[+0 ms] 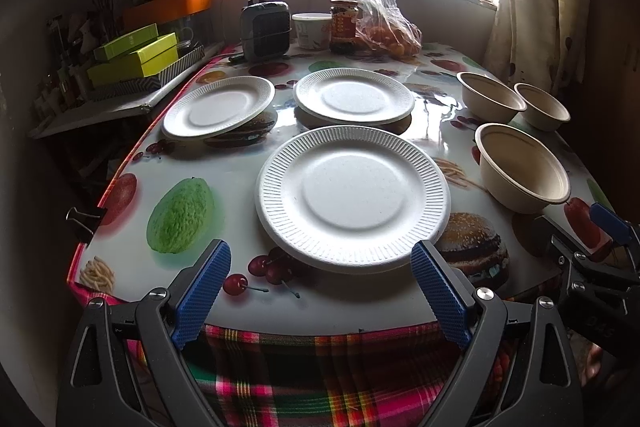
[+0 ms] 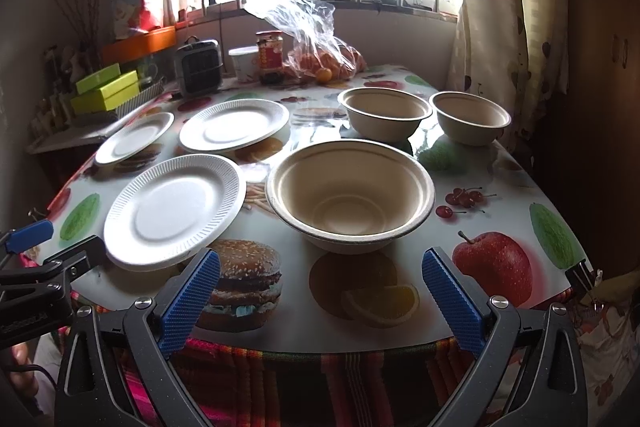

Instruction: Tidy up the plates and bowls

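Altogether three plates [image 1: 353, 194] and three bowls [image 2: 350, 194] sit separately.

Three white ribbed plates [image 1: 353, 194] lie apart, upright – three beige bowls [image 2: 350, 195] stand separately beside them

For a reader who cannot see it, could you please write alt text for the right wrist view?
The open right gripper faces a tan bowl on a fruit-print table, two more bowls behind. Three white plates lie to the left.
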